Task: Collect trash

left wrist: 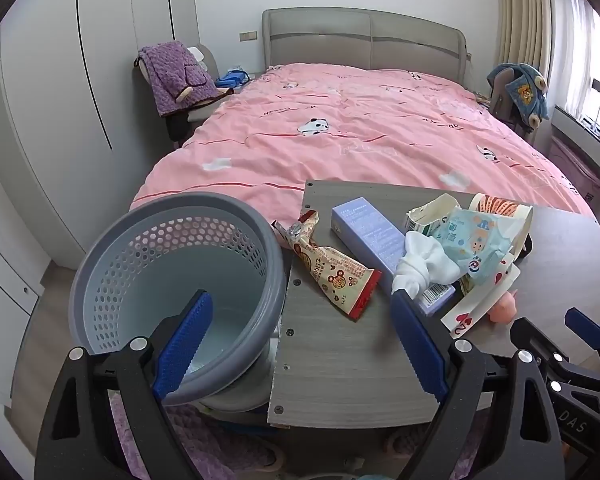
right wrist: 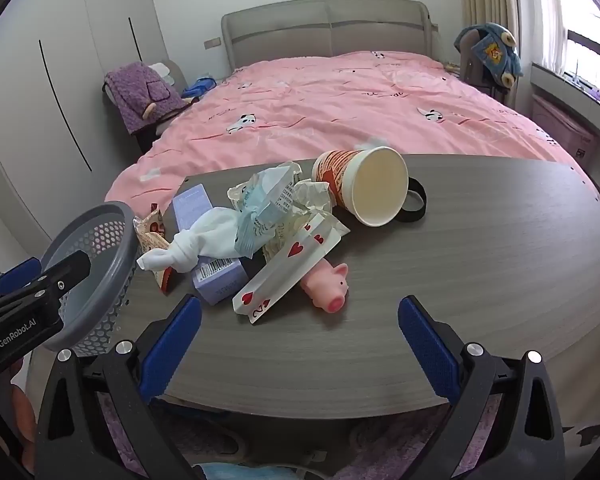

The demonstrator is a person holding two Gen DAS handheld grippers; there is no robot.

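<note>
A grey perforated bin (left wrist: 172, 276) stands at the table's left edge; it also shows in the right wrist view (right wrist: 96, 264). Trash lies piled on the grey wood table (right wrist: 480, 264): a snack wrapper (left wrist: 332, 276), a purple box (left wrist: 376, 240), a white tissue (right wrist: 204, 246), a light blue wipes packet (right wrist: 260, 216), a tipped paper cup (right wrist: 364, 186) and a playing-card box (right wrist: 288, 276). My left gripper (left wrist: 304, 308) is open, straddling the bin rim and table edge. My right gripper (right wrist: 300, 320) is open and empty just in front of the card box.
A pink toy pig (right wrist: 332, 286) lies by the card box and a black band (right wrist: 414, 200) behind the cup. A pink-covered bed (right wrist: 340, 108) lies beyond the table. Chairs with clothes (left wrist: 176, 76) stand at both bed sides.
</note>
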